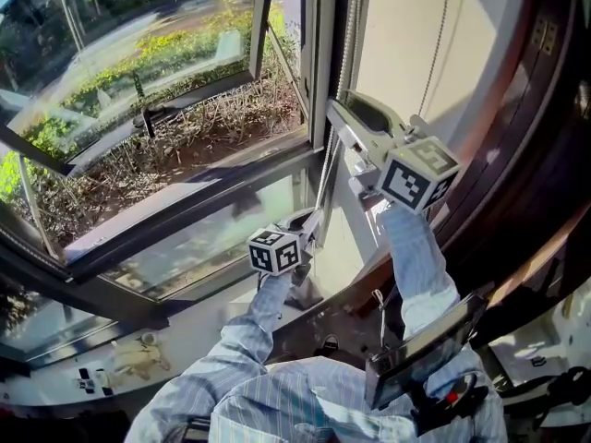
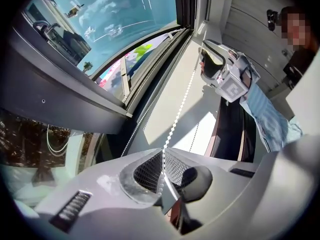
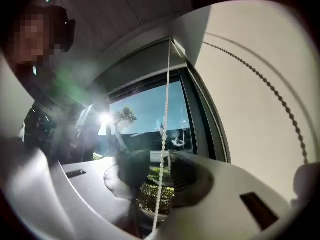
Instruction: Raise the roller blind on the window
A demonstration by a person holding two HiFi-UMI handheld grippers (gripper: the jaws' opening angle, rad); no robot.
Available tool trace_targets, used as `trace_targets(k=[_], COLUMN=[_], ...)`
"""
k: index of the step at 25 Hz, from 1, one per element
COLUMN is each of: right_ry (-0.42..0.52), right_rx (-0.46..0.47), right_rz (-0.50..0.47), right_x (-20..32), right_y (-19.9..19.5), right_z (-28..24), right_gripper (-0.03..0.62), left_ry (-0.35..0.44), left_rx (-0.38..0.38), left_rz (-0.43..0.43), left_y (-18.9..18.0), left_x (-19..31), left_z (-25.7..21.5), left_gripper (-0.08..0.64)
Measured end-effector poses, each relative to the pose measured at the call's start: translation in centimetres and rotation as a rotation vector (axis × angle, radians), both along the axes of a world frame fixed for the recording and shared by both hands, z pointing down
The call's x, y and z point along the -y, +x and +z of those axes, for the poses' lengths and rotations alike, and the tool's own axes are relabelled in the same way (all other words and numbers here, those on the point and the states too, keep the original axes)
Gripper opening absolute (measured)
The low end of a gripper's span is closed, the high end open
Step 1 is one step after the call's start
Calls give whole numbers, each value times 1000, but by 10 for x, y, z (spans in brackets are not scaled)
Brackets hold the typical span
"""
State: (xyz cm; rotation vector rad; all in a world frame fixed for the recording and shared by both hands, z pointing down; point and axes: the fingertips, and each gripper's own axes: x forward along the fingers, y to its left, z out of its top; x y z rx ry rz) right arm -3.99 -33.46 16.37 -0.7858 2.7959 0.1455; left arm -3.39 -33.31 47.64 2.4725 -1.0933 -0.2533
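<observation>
**Beside the window: one gripper shut on the chain, one open around it**

Low in the middle of the head view, left gripper (image 1: 309, 221), shut tight on the thin bead chain (image 1: 325, 178). Pads (image 2: 145, 171) pressed together with the white beads pinched between them, seen close up in the left gripper view. Pointing level, just above the window sill (image 1: 199, 335).

Higher up, right of middle, right gripper (image 1: 337, 107), jaws wide apart. Same chain hanging down through the gap, not squeezed. Nothing held.

Chain stretched up along the frame of the window (image 1: 166, 90), next to a cream wall (image 1: 406, 35). Bushes (image 1: 185, 53) and dirt outside the glass. At the very top of the window in the right gripper view, the blind (image 3: 142, 64), a grey band that looks rolled up; hard to tell for sure. Blue striped sleeves (image 1: 420, 266) at the bottom of the head view.
</observation>
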Motion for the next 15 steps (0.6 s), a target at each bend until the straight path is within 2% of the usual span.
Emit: trace_targets(k=[4,5,6,10,15], right_ry=[-1,-16,-29,21,17], right_rx=[21,36,60,153,113], right_rz=[24,38,47,118,178], right_x=[11,14,16,22,25], right_y=[-5,-4,-2,17,21], right_z=[-19,-18,-17,-18,6], right_gripper=[99,32,17,14,12], left_ry=[7,3,0,3,-62], left_rx=[-9,-14,-18,-29,-12], left_rz=[-4,-4,-5,-2,9], left_y=[0,0,0,4,10], left_x=[1,0,-2,0,1], left_z=[-1,0,1,0,25], left_gripper=[14,12,14,14,14])
